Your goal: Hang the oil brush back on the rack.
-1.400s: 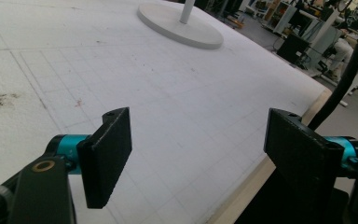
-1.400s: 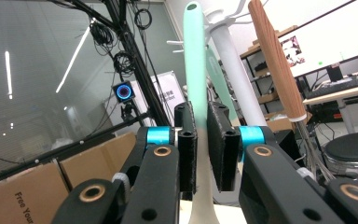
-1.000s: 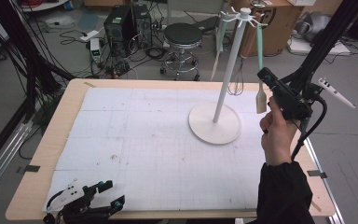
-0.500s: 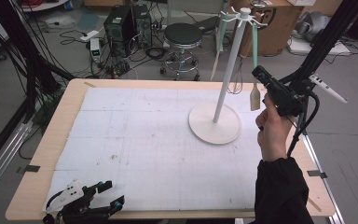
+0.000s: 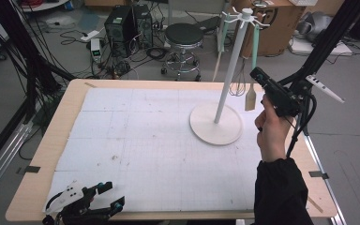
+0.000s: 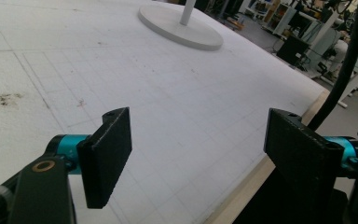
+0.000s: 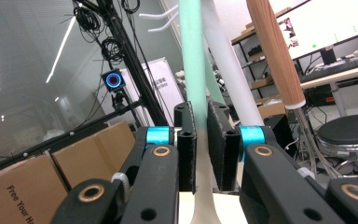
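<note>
The right gripper (image 5: 258, 76) clamps the hanging spatula (image 7: 192, 70) (probably to unhook it from the stand (image 5: 215, 123)), while the left gripper (image 6: 198, 154) rests wide open and empty at the table's (image 5: 136, 84) near left edge.

One stand (image 5: 216, 125), three hanging utensils (image 5: 250, 96), two grippers (image 5: 274, 96).

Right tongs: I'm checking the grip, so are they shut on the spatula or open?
Shut on it: the right tongs pinch the spatula by its mint-green handle, pads pressed against both sides.
</note>
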The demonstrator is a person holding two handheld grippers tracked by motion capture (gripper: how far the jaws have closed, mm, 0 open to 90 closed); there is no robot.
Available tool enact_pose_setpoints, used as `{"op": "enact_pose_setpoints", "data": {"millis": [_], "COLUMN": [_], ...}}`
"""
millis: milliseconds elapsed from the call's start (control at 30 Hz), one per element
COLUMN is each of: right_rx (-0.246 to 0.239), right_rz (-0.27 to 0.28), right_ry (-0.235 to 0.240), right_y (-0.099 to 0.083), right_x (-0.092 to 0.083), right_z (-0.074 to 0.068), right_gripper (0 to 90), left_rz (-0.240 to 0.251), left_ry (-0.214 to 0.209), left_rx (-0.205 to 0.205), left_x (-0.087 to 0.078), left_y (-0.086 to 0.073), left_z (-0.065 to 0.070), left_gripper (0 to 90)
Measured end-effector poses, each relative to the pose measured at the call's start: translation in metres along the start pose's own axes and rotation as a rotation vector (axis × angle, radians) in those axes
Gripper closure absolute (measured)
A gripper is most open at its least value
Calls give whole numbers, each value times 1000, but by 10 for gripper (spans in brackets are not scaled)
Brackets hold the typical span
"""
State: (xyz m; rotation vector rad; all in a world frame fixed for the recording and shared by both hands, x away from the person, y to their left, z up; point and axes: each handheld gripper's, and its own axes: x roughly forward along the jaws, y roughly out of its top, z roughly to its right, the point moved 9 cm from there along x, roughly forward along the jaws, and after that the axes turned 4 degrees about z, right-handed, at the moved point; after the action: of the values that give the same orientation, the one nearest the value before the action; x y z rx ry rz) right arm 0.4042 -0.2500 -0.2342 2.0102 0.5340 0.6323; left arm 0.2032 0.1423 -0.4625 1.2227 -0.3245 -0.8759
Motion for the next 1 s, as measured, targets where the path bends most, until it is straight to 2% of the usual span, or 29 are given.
{"op": "enact_pose_setpoints", "data": {"millis": [433,500,567,700,733,833,1000], "right_rx": [-9,5,11,-61,-75,-101,-94], "right_rz": [-11,-17,-39,-58,-57,-80,-109], "right_ry": [-6,-16,-26,-83,-83,-75,-79], "right_y": [-4,-4,-7,-11,-12,-19,-36], "right_x": [3,3,3,0,0,-4,-11], "right_z": [3,6,8,7,5,0,1], "right_gripper": [794,640,618,503,492,374,282], "left_rz": [0,1,2,-4,-3,-2,15], "left_ry": [3,3,2,-6,-6,-4,4], "left_rx": [-4,-6,-5,-13,-14,-13,-13], "left_x": [-1,-2,-2,-1,-1,-1,-2], "left_y": [0,0,0,0,0,0,2], "left_z": [-1,-1,0,0,0,0,0], "left_gripper": [239,239,239,239,239,237,220]}}
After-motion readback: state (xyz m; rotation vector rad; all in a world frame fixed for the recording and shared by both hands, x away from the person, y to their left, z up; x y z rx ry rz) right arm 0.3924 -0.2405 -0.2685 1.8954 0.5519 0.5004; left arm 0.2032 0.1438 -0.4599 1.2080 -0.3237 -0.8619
